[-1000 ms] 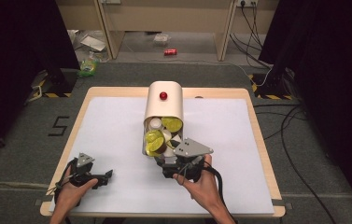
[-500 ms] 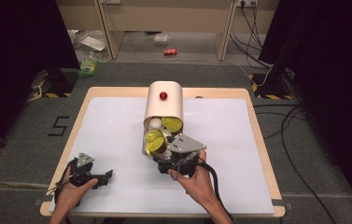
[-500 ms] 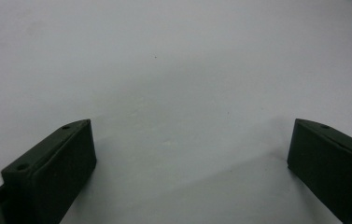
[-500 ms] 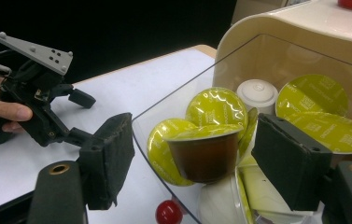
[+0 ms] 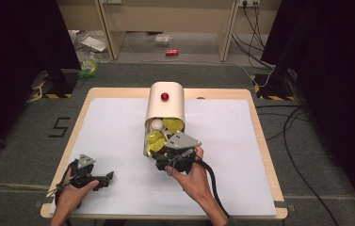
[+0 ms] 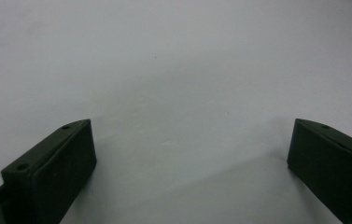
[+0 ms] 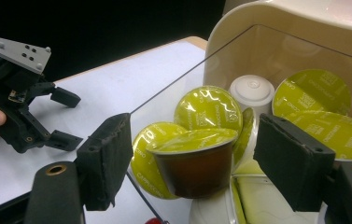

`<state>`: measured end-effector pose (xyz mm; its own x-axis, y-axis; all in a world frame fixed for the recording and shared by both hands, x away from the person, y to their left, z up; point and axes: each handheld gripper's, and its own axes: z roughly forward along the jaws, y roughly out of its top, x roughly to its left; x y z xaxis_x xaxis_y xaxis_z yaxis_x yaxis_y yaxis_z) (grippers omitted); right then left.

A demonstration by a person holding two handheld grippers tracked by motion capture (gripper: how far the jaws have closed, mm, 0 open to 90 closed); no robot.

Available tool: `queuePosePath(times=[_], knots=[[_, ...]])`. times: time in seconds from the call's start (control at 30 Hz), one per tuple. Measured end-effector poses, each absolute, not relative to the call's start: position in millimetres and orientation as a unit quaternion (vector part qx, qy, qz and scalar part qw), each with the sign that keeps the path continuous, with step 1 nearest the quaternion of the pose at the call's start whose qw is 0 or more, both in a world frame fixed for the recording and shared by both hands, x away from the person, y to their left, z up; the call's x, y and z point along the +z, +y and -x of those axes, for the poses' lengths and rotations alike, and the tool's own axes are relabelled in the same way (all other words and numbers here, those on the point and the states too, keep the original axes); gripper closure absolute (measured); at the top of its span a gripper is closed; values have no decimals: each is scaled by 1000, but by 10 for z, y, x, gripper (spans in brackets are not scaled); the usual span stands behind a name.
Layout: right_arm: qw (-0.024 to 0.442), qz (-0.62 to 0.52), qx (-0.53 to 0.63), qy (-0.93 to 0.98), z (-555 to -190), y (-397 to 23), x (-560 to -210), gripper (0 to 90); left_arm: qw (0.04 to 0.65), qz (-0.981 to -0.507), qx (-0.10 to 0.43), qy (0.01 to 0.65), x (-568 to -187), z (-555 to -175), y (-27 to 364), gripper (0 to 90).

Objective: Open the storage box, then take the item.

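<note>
Table (image 5: 118,122) carries cream capsule dispenser (image 5: 165,101) at middle, open mouth toward person for easy reach.

Right gripper (image 7: 192,158) at mouth, jaws just been opening, half apart; brown capsule with green lid (image 7: 194,161) stands between, pads not pressing.

Left gripper (image 5: 100,178) rests near left, waiting; jaws wide, nothing held.

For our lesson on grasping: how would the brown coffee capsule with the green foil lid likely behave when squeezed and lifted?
The capsule looks small, so probably light. Its tapered, glossy wall may slip between the right gripper's fingers. The thin foil lid could dent if pressed.
</note>
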<state>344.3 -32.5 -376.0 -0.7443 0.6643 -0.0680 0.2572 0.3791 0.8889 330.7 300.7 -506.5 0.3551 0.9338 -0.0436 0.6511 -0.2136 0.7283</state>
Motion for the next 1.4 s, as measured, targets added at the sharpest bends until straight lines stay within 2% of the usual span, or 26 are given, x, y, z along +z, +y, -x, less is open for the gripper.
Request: queuePosePath(times=[0.47, 0.8, 1.27, 1.4], knots=[[225, -289, 450, 814, -3513, -238, -3835, 290, 339, -750, 209, 528, -5065, -3306, 3007, 6], [234, -289, 433, 821, -3558, -240, -3866, 353, 339, -750, 209, 528, -5065, -3306, 3008, 6], [242, -290, 424, 823, -3583, -219, -3868, 341, 339, -750, 209, 528, -5065, -3306, 3008, 6], [248, -279, 420, 827, -3578, -214, -3867, 389, 339, -750, 209, 528, -5065, -3306, 3009, 6]])
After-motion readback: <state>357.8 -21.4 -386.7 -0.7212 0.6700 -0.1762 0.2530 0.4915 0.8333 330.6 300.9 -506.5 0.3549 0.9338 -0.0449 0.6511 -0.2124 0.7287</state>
